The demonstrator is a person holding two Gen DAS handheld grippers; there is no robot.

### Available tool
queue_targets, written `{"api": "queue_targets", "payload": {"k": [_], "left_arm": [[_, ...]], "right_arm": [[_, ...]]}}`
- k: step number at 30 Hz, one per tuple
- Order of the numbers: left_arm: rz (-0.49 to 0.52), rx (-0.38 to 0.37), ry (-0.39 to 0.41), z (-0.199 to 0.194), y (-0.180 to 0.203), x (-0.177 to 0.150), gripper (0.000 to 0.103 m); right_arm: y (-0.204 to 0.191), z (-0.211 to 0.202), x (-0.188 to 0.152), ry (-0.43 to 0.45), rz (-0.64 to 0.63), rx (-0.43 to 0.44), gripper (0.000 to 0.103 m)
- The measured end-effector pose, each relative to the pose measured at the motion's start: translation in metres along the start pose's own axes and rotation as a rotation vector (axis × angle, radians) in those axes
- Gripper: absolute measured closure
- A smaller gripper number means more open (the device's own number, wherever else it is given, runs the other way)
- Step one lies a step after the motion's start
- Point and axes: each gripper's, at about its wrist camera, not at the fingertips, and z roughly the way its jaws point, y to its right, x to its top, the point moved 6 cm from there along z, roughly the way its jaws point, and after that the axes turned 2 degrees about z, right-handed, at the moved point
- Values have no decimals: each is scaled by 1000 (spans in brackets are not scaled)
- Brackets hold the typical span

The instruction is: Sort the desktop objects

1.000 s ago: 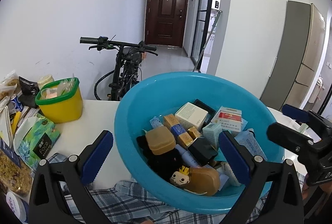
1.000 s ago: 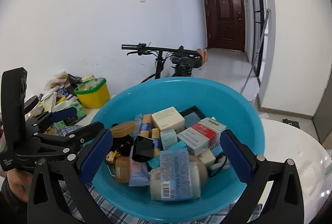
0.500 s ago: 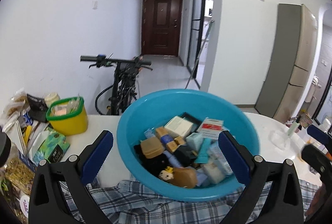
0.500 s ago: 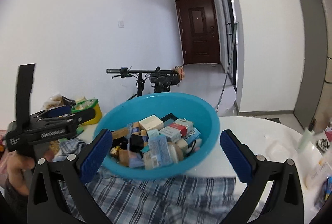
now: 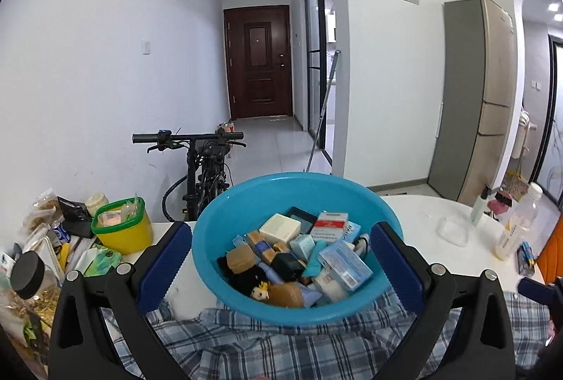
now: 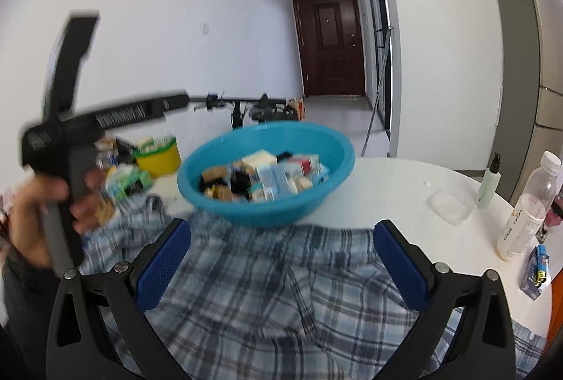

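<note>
A blue plastic basin sits on the white round table, heaped with several small boxes, jars and a little doll. Its near edge rests on a crumpled plaid shirt. My left gripper is open, its blue pads to either side of the basin and a little short of it. My right gripper is open over the shirt, well back from the basin. The left gripper's body, held by a hand, appears blurred at the left of the right wrist view.
A yellow tub with a green rim and snack packets crowd the table's left. A lidded jar stands near left. Bottles, a clear lid and a small blue carton stand at right. A bicycle leans behind.
Both grippers have pulled back and risen away from the basin, which now looks smaller. The right one has retreated farther, over the shirt. Both stay open.
</note>
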Motion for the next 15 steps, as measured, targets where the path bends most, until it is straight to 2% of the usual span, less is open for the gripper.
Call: {"api": "queue_targets", "payload": {"k": [5, 11, 15], "left_arm": [[39, 28, 16, -39, 6, -14, 0], [64, 38, -25, -77, 3, -61, 0], [25, 32, -63, -88, 1, -103, 0]], "right_arm": [[6, 9, -22, -49, 11, -7, 0], [15, 17, -47, -91, 35, 10, 0], [15, 16, -60, -98, 40, 24, 0]]}}
